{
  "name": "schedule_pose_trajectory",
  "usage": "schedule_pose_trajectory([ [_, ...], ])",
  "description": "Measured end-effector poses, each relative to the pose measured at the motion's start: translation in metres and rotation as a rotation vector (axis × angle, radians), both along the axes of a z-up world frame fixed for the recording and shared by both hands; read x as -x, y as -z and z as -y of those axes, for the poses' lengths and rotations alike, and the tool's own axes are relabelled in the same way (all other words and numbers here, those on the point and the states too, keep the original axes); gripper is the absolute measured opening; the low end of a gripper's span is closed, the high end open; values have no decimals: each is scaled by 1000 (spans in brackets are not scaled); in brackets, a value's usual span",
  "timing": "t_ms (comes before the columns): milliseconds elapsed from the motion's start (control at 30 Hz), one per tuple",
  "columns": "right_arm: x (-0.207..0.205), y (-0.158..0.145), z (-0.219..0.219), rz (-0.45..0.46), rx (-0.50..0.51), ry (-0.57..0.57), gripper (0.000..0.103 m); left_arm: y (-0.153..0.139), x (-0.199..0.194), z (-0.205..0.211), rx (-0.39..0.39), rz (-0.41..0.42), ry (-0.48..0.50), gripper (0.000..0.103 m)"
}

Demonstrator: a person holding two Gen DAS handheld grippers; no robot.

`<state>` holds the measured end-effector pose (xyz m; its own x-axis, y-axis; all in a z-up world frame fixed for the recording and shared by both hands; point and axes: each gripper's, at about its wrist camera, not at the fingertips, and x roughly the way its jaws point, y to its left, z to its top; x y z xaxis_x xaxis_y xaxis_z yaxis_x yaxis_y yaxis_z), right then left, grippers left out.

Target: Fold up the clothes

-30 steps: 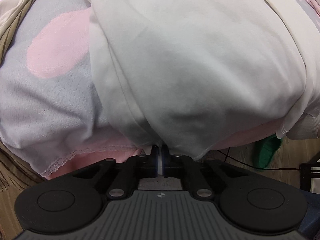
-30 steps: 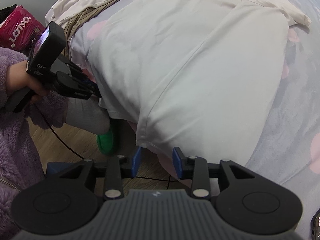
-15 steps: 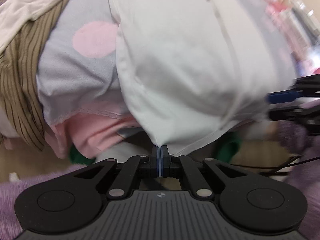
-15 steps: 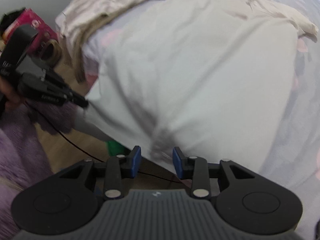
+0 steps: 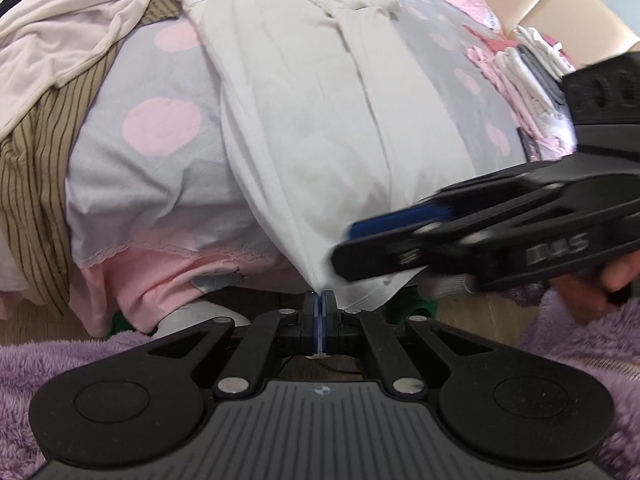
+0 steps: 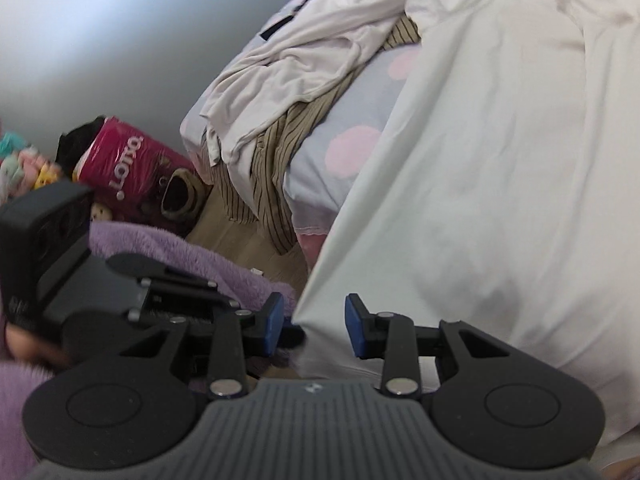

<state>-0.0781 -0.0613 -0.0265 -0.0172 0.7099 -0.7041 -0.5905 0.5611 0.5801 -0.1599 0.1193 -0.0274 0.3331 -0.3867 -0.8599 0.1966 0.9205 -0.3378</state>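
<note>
Left gripper fingers clamped on white garment hem; right gripper fingers apart, seemingly straddling hem.

Both handheld grippers are matte black with ribbed grey bases, two round discs at the lower corners, silver rivets on the linkage arms, and blue finger pads. The right gripper, at the frame's right, bears pale lettering. Fluffy purple sleeves fill the lower corners.

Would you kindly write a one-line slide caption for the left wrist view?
Left gripper pinches the white garment's hem at the bed edge while the open right gripper closes in.
</note>
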Motion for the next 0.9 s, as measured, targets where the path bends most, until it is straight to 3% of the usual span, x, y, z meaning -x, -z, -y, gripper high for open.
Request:
schedule_pose_trajectory([
  [133,-1,9,-12,-9,47,13,36,-3,-1,6,26,17,34,0],
  [200,-3,13,-12,-12,63,21,8,-4,-5,6,30,14,45,0],
  [267,-6,13,-10,-9,63,27,3,-6,-10,4,46,6,60,0],
  [367,-11,8,-2,24,65,57,2,-12,-23,-5,67,-11,72,2],
  [467,-21,4,10,24,57,91,2,-23,-40,-16,26,15,86,18],
  [567,-28,2,19,17,49,103,2,-34,-69,-31,-10,48,64,23],
  [767,-36,-4,33,15,36,99,2,-39,-153,-60,-1,113,-47,42],
  [900,-39,-5,39,10,21,81,3,-30,-221,-76,-23,148,-143,42],
])
